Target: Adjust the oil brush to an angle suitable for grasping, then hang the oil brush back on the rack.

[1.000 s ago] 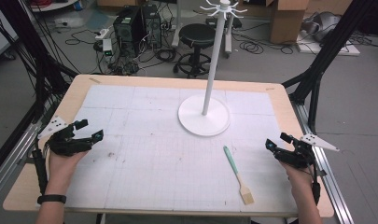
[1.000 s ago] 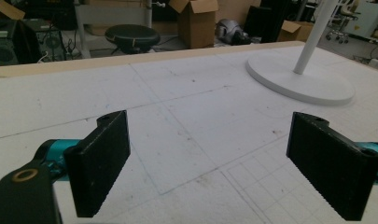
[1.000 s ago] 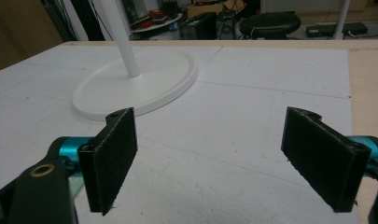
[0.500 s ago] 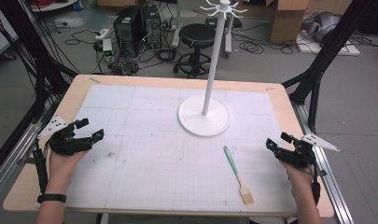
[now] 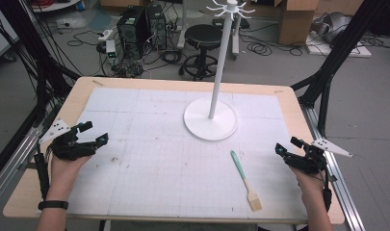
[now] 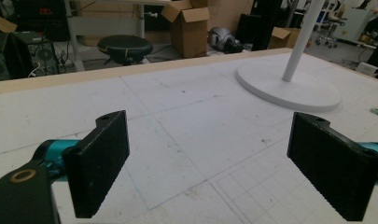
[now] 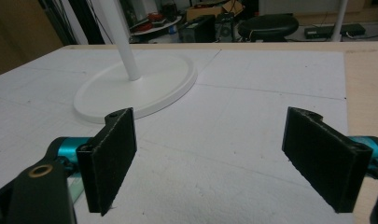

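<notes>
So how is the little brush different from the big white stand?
The brush lies flat on the table mat; the stand rises upright from a round base. The brush is small, with a teal handle and tan bristle end; the stand is tall and all white. The brush lies nearer the right claw. Both rest on the mat, untouched.

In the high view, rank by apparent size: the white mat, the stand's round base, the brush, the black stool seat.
1. White mat
2. Round base
3. Stool seat and brush: unsure; the stool is farther away, the brush long but thin.
</notes>
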